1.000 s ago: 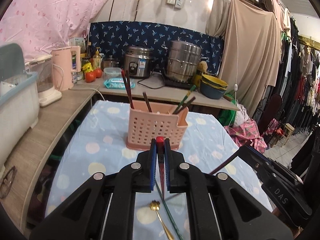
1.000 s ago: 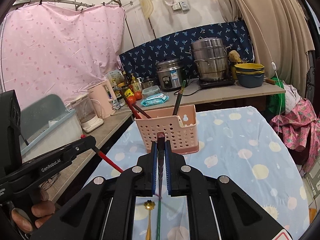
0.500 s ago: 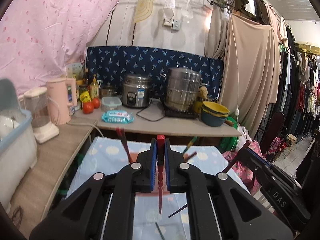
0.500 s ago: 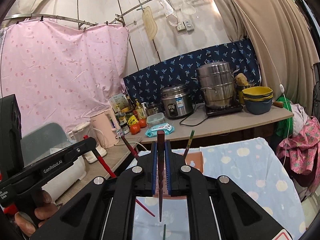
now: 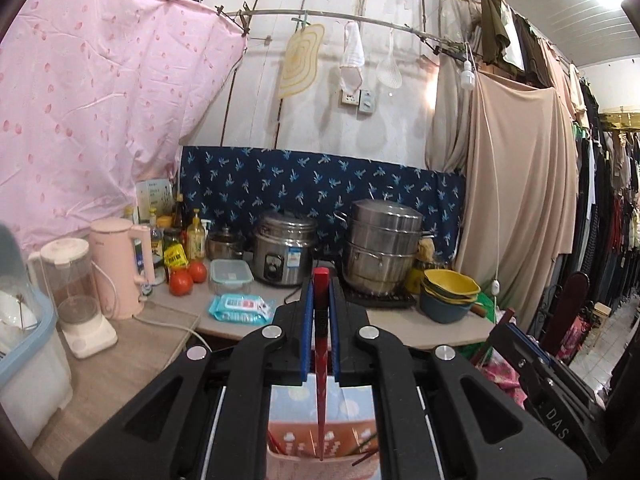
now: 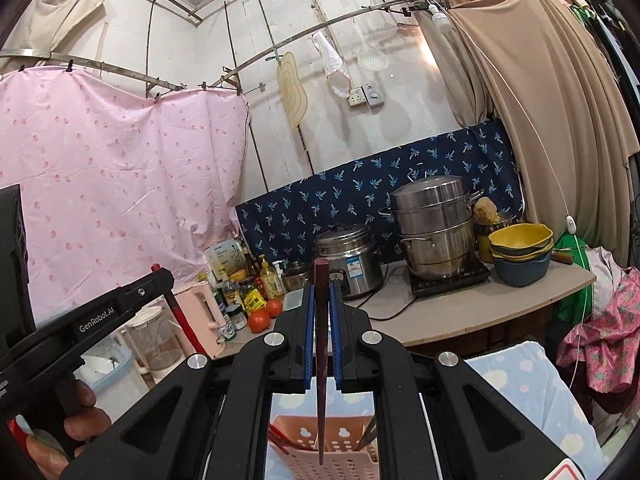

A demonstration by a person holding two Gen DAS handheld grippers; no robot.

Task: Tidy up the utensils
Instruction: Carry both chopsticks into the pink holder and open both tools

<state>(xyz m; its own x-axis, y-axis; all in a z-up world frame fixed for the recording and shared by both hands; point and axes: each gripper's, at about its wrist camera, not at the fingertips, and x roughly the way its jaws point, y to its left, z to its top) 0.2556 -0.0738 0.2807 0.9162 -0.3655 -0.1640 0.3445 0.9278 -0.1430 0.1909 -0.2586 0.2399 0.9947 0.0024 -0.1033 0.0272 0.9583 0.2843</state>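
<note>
My left gripper [image 5: 321,286] is shut on a red chopstick [image 5: 320,380] that hangs tip down over the pink perforated utensil basket [image 5: 296,446]. My right gripper [image 6: 321,286] is shut on a dark maroon chopstick [image 6: 321,384], also tip down over the same basket [image 6: 340,440]. The basket holds other chopsticks and stands on the blue spotted tablecloth [image 6: 516,376]. The left gripper [image 6: 120,300] with its red chopstick shows at the left of the right wrist view. The right gripper's body [image 5: 536,364] shows at the right of the left wrist view.
A counter [image 5: 400,324] behind the table holds a rice cooker [image 5: 284,254], a steel steamer pot [image 5: 382,252], stacked bowls [image 5: 450,294], a wipes pack [image 5: 240,309], tomatoes, bottles, a pink kettle [image 5: 120,264] and a blender [image 5: 74,300]. Curtains hang at right.
Both grippers have risen and tilted up, each lifting its chopstick off the table; the basket has dropped to the bottom of both views, with the chopstick tips now over it.
</note>
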